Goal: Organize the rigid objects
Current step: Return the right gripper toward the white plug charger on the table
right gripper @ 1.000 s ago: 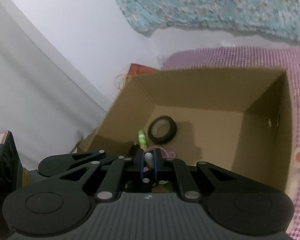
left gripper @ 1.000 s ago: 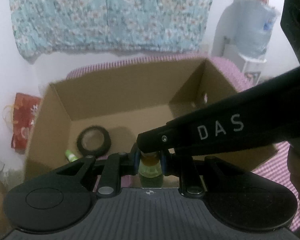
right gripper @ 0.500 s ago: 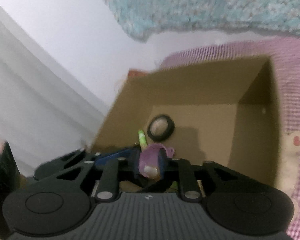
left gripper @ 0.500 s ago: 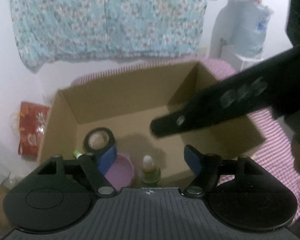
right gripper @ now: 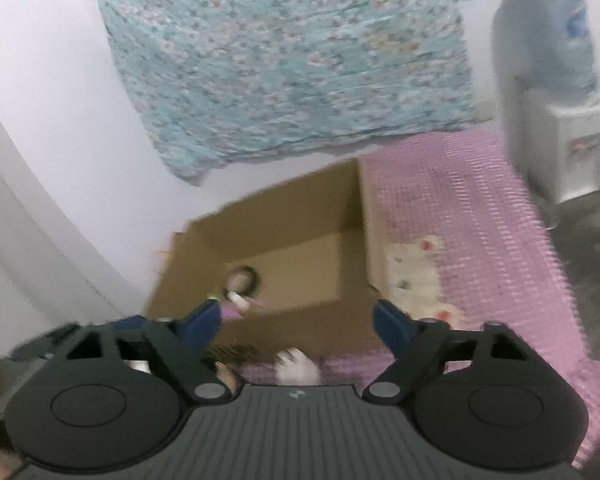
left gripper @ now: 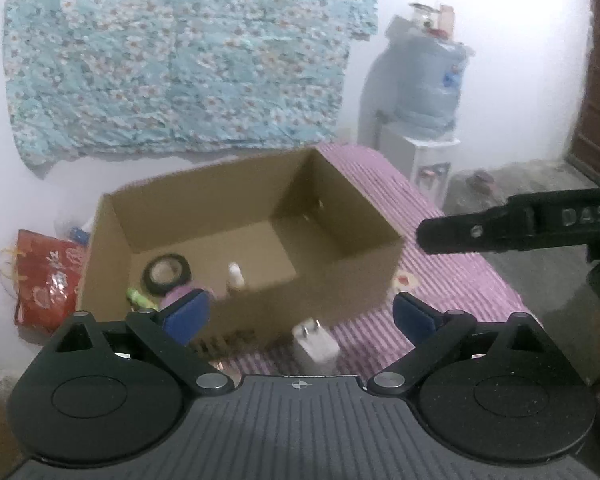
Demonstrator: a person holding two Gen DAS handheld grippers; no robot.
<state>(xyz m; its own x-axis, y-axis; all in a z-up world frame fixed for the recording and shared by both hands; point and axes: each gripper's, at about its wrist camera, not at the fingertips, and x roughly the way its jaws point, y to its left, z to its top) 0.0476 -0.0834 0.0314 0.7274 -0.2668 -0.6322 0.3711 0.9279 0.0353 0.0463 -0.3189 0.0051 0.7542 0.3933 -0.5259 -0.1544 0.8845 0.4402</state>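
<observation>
Two grippers, the left gripper (left gripper: 300, 314) and right gripper (right gripper: 298, 320), hang empty with fingers spread wide. Next candidate, probably: the small white plastic charger plug (left gripper: 315, 343), lying on the pink checked bed (left gripper: 452, 280) just before the brown cardboard box (left gripper: 332, 280). Light, stiff, smooth; pinch its flat sides.

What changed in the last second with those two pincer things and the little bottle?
Both grippers, left and right, were shut a second ago, the left on the small bottle, the right on something small. Both opened and pulled back and up from the box; the bottle now stands inside it. The tape roll stayed put, as did the white plug outside.
</observation>
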